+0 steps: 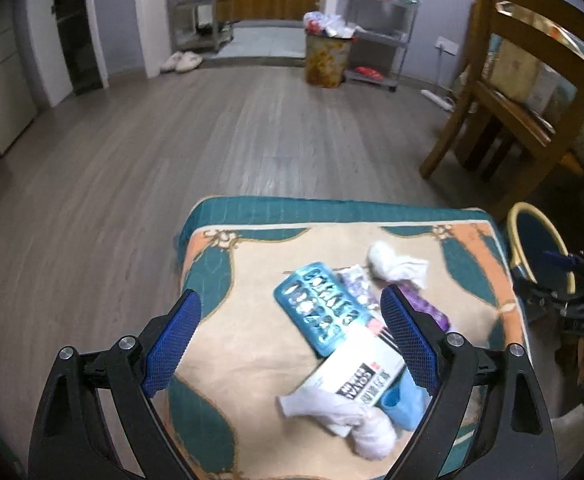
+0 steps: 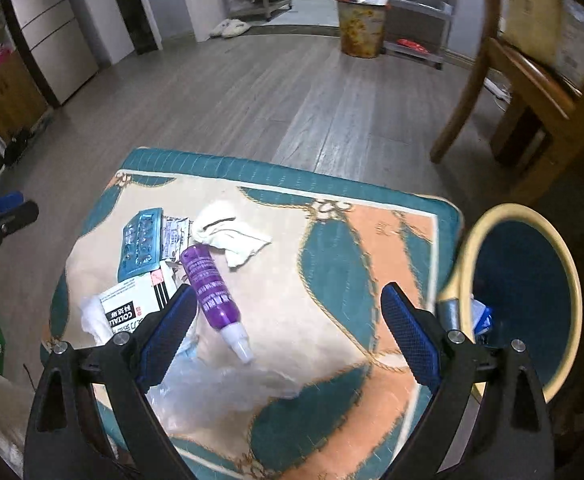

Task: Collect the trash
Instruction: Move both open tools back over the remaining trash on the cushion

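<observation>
Trash lies on a patterned cushion (image 1: 251, 364) (image 2: 332, 264): a teal blister pack (image 1: 318, 314) (image 2: 139, 242), a white Coltalin box (image 1: 358, 376) (image 2: 131, 306), a purple bottle (image 2: 211, 292) (image 1: 428, 308), crumpled white tissues (image 1: 396, 264) (image 2: 227, 232) (image 1: 356, 420), a blue wrapper (image 1: 406, 402) and a clear plastic bag (image 2: 219, 396). My left gripper (image 1: 289, 340) hangs open above the blister pack and box. My right gripper (image 2: 285, 332) is open over the cushion, the bottle by its left finger. A blue bin with a cream rim (image 2: 528, 296) (image 1: 532, 240) stands right of the cushion.
Grey wood floor (image 1: 211, 132) stretches beyond the cushion. A wooden chair (image 1: 524, 80) (image 2: 532, 80) stands at the right. Far back are a full patterned waste bin (image 1: 326, 56) (image 2: 360, 24), metal shelves (image 1: 384, 20) and white slippers (image 1: 181, 61).
</observation>
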`<action>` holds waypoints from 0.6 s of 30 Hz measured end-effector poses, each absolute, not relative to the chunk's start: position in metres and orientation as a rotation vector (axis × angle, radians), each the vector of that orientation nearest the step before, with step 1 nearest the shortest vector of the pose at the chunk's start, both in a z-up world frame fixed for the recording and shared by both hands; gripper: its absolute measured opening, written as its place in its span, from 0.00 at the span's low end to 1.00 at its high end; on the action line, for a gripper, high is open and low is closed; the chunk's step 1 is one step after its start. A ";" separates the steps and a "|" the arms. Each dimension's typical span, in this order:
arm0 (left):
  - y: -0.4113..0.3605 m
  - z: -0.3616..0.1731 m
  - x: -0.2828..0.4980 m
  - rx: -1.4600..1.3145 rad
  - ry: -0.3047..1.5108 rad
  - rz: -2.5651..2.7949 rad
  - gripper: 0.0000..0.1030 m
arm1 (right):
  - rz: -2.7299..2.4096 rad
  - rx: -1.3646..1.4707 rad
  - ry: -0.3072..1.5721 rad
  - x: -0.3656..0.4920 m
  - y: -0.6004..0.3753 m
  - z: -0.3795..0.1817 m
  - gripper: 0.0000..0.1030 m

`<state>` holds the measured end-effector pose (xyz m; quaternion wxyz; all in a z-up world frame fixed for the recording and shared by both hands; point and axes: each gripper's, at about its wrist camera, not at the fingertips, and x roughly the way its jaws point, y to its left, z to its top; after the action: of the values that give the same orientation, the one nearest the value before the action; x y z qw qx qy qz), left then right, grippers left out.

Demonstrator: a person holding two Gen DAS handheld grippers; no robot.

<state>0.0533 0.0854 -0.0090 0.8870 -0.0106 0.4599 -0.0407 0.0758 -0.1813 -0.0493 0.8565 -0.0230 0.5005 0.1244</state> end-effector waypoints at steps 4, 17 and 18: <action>0.091 -0.028 0.071 -0.050 0.995 -0.068 0.88 | 0.287 -0.055 1.064 0.089 -0.167 -0.065 0.88; 0.083 -0.108 0.108 -0.098 1.175 -0.043 0.88 | 0.443 -0.099 1.098 0.146 -0.130 -0.129 0.50; 0.081 -0.110 0.111 -0.101 1.178 -0.043 0.88 | 0.449 -0.103 1.100 0.149 -0.129 -0.132 0.50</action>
<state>0.1105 0.0815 -0.1099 0.8301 -0.0476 0.5552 -0.0201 0.1489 -0.1289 -0.1321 0.8275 -0.0487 0.5179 0.2113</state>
